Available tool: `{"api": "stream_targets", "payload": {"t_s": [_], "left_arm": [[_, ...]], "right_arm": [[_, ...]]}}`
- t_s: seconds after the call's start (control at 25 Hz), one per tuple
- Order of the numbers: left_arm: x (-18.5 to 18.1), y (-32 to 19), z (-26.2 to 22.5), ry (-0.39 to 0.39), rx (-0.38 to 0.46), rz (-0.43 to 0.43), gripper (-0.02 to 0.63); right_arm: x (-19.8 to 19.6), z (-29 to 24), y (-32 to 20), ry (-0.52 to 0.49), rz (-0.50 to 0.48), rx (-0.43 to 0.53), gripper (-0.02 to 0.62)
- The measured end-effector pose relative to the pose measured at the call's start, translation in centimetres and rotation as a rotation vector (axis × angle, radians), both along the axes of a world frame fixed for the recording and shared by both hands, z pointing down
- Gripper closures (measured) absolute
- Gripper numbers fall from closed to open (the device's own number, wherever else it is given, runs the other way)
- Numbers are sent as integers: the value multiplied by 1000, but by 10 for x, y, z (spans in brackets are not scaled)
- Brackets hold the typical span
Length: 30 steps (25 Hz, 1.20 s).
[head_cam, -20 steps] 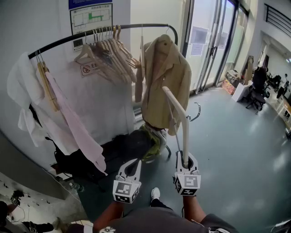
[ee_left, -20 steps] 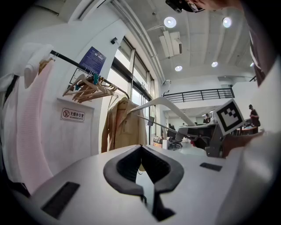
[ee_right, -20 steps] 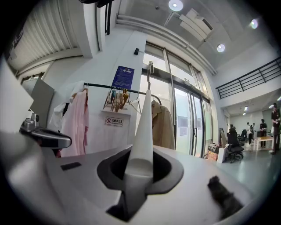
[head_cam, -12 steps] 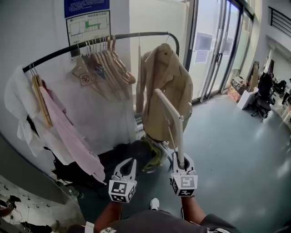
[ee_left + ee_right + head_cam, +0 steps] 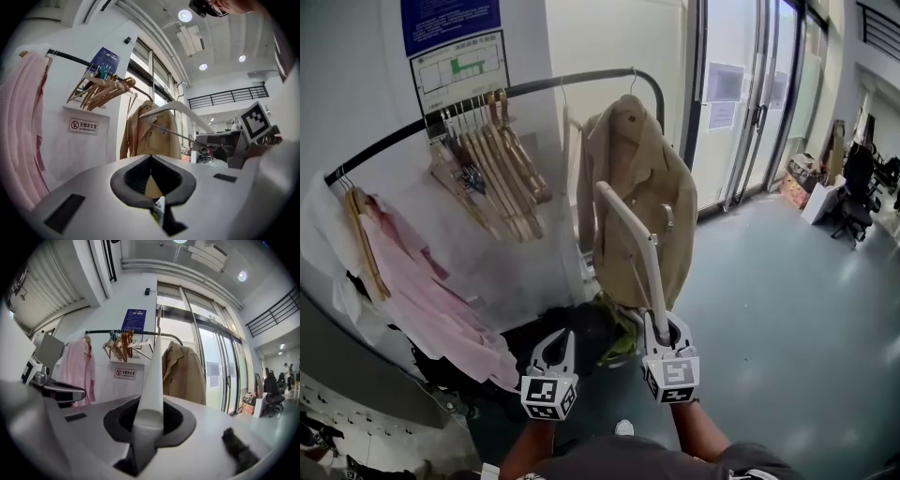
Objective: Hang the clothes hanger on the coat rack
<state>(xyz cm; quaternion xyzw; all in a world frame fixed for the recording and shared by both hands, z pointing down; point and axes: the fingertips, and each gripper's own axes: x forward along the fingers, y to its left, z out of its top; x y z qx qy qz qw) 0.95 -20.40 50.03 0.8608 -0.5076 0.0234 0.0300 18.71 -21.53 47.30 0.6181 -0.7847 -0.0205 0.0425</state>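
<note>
White plastic clothes hanger is held by the end of one arm between the jaws of the right gripper, which are closed tight on it. In the right gripper view that arm is seen rising straight out from between the jaws, with the thin metal hook standing above it. In the head view the hanger is seen slanting up and to the left from the gripper, in front of a beige coat. It is not hung on the black metal rail of the coat rack. It is held lower than the rail and nearer to the person, below the rail's right end.

The left gripper is held just beside the right one. Its jaws are brought together at the tips and nothing is gripped between them; only the coat is seen through the hollow behind the tips.

The beige coat is hung at the right end of the rail. A bunch of bare wooden hangers is gathered near the middle, and a pink shirt is hung at the left end. A dark heap of clothing is piled on the grey floor under the rack.
</note>
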Motion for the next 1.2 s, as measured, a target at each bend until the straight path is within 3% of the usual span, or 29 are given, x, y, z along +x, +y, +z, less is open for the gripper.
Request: {"api": "stream_targets", "payload": {"t_s": [0.52, 1.2], "left_arm": [[-8, -42, 1, 16, 9, 56, 596], [-64, -55, 7, 14, 12, -10, 597]], "right_arm": [[-14, -32, -83, 19, 30, 2, 535], [-40, -143, -227, 78, 58, -24, 535]]}}
